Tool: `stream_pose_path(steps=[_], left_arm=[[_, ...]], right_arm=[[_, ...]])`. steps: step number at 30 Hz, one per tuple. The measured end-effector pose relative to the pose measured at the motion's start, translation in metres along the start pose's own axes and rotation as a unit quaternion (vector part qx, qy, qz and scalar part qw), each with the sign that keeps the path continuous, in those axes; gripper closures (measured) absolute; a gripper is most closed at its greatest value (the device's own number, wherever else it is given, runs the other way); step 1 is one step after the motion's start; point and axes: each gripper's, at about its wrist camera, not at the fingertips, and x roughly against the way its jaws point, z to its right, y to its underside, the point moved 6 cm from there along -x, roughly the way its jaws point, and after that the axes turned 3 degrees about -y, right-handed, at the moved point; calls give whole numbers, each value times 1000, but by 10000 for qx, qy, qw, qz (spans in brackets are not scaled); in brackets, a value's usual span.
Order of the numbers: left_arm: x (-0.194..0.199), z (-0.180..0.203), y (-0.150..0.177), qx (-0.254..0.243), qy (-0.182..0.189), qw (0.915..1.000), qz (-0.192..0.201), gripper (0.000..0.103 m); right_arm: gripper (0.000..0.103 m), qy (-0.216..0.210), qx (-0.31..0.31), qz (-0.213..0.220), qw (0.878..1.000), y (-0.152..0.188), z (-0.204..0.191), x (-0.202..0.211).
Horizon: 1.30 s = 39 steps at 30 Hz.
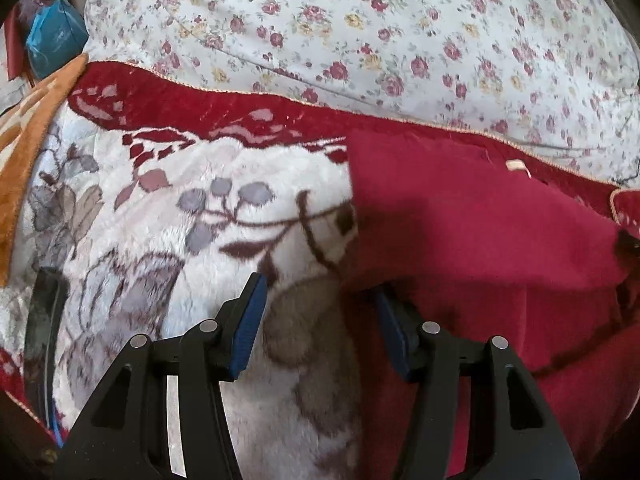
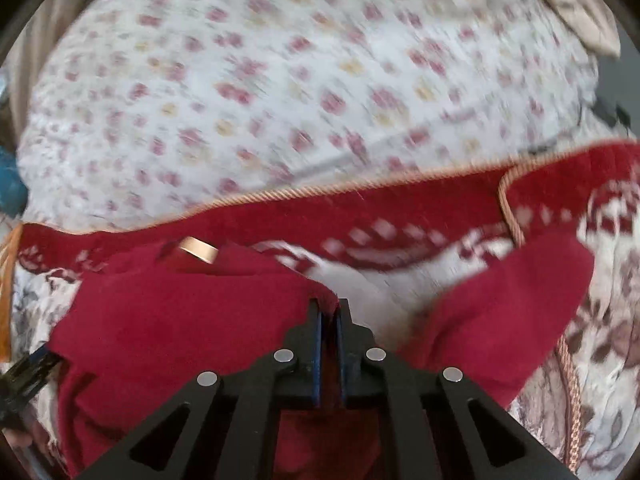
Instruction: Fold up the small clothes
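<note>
Right now you are angling both hand-held tools steeply down at the bed. Your black two-finger left gripper [image 1: 318, 312] is hovering with its blue-padded jaws spread about halfway over the plush white blanket with grey-brown leaves and a dark red border [image 1: 180, 208]; its right finger [image 1: 394, 336] is sitting at the edge of the small crimson knit garment [image 1: 480, 240], though whether it is touching the cloth cannot be told. Your right gripper [image 2: 328, 308] is pressing its jaws together, pinching a raised fold of that crimson garment [image 2: 180, 320], which is lying crumpled on the blanket, near its cord-trimmed red border. A small tan label [image 2: 198, 250] is showing on the garment; no writing can be read on it. Beyond the blanket, a white sheet printed with small red and yellow roses [image 1: 360, 32] is covering the bed.
</note>
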Motion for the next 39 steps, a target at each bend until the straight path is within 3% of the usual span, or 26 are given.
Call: stream_pose_path(steps=[3,6,8,10,11,14,17,21,24,25,27,28,29,31,33,35,37,39], left_arm=[[12,-6,5,-31,-82,9999,51,48],[20,-20,14,90,-86,9999,62,48],[19,-29,22,248,28,9997,-48,48],[16,-33,27,413,171,9989,-139,48],[15,-32,27,449,221,9986,-160,48],[12,-25,24,348,247,9990,-118,48],[10,-22,24,201,194,9996,-56,48],[2,-31,25,163,46,9998,-102,48],[2,-41,17,345,-33,9994,-31,48],[2,-47,14,407,-104,9991,9,48],[3,-58,11,579,-147,9982,74,48],[3,-61,10,648,-121,9978,80,48],[2,-65,9,777,-45,9969,75,48],[0,-65,6,907,76,9958,50,48],[-1,-58,2,903,177,9957,39,48],[-1,-47,-2,793,293,9964,64,48],[-2,-37,-3,687,403,9968,47,48],[-5,-31,-4,674,545,9962,0,48]], right_arm=[[98,255,-25,-347,9991,10,10,-16],[95,261,26,-124,9996,3,-1,4],[82,225,203,149,9994,-7,-19,21],[40,-105,502,425,9978,-17,-57,38],[35,-357,635,467,9962,-17,-75,41],[35,-1483,1424,111,9786,-8,-166,32],[35,-2112,2084,-216,9547,13,-244,14],[35,-2117,2742,-373,9373,35,-298,-4],[36,-2146,2560,-506,9412,37,-306,-22],[44,-2089,2495,-606,9436,40,-305,-32],[48,-2143,2425,-1259,9378,65,-306,-56],[48,-2151,2510,-1328,9344,72,-308,-60],[48,-2126,2784,-1036,9309,75,-308,-53],[49,-2200,2872,-1170,9249,73,-306,-46],[49,-2310,2519,-1045,9340,48,-298,-40],[48,-2138,2276,-616,9480,20,-294,-40],[40,-2145,2137,-435,9521,2,-298,-48],[30,-2207,2139,-605,9497,-6,-313,-67]])
